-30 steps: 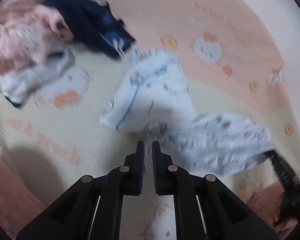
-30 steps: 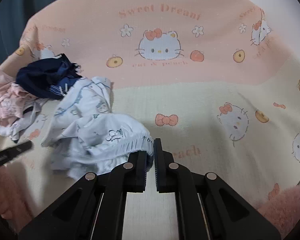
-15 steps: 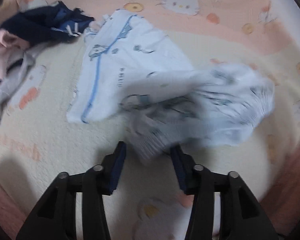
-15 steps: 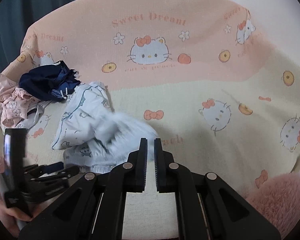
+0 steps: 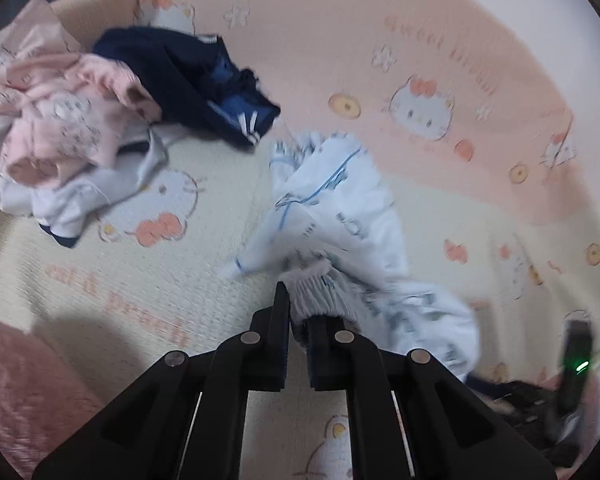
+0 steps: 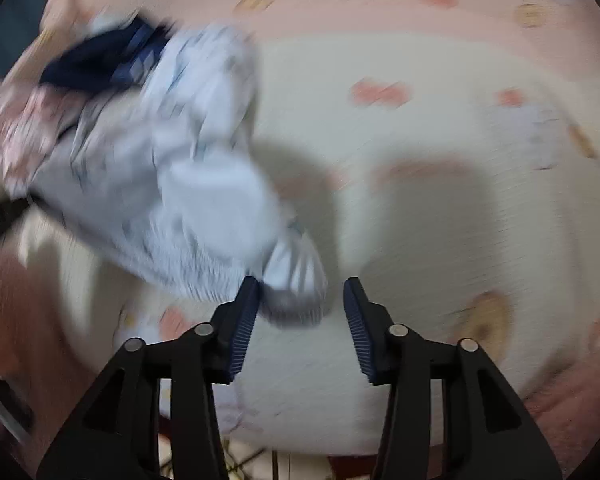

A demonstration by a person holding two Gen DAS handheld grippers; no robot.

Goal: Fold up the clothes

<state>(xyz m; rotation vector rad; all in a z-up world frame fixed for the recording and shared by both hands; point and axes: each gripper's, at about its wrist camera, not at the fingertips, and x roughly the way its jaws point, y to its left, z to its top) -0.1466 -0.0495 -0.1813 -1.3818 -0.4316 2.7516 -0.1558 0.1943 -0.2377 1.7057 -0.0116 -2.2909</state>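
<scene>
My left fingers (image 5: pixel 298 320) have just closed on the gathered, ribbed elastic hem of the white printed garment (image 5: pixel 340 216), pinching it between the pads, while my right fingers (image 6: pixel 300 308) have just been opening and now stand apart, with a bunched white corner of the same garment (image 6: pixel 204 184) lying between them against the left pad only, not pressed from both sides. The garment is soft, thin cotton with small grey-blue motifs and a blue piping line, crumpled in the middle of the bed. Behind it lies a navy piece (image 5: pixel 192 80) with white stripes, and beside that a rumpled pink and white heap (image 5: pixel 64 132). Everything rests on a quilted bedspread (image 5: pixel 380 20), peach above and cream below, printed with cat faces, bows and blurred script that I cannot read here. A fluffy pink cloth (image 5: pixel 24 392) fills the near left corner.
</scene>
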